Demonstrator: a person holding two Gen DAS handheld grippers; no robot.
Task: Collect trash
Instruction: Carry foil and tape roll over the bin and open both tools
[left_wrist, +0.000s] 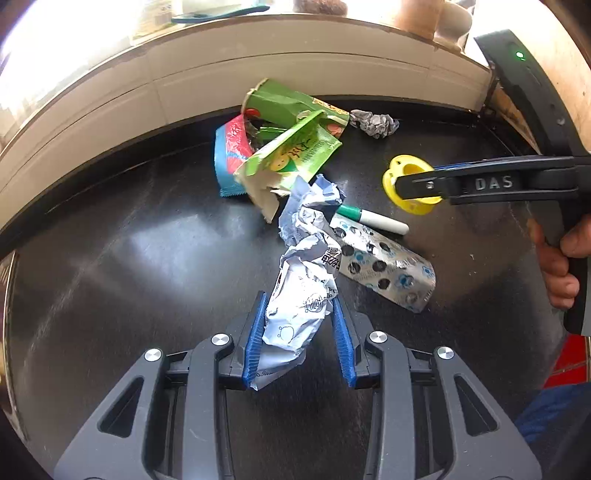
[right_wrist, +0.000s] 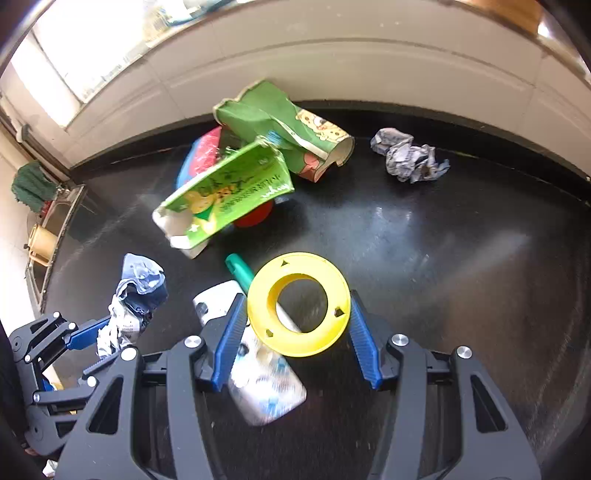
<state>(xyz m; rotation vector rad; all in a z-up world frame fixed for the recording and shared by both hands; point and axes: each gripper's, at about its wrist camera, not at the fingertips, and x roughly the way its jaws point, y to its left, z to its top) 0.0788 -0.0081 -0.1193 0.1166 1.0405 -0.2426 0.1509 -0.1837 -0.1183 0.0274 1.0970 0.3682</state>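
My left gripper (left_wrist: 298, 314) is shut on a crumpled white and blue paper wrapper (left_wrist: 303, 288), which hangs above the black counter (left_wrist: 147, 258). The right wrist view shows the same left gripper (right_wrist: 99, 347) and wrapper (right_wrist: 136, 291) at the lower left. My right gripper (right_wrist: 297, 306) is shut on a yellow plastic ring (right_wrist: 299, 264), both blue pads touching its rim. From the left wrist view, the right gripper (left_wrist: 402, 184) holds the ring (left_wrist: 413, 168) off the counter. A silver blister pack (left_wrist: 384, 269) and a green-capped marker (left_wrist: 373, 219) lie below.
Two torn green cartons (right_wrist: 229, 192) (right_wrist: 280, 118), a red and blue wrapper (right_wrist: 205, 153) and a grey paper ball (right_wrist: 410, 157) lie near the white tiled wall. A sink (right_wrist: 55, 221) is at the far left. A person's hand (left_wrist: 557, 266) grips the right tool.
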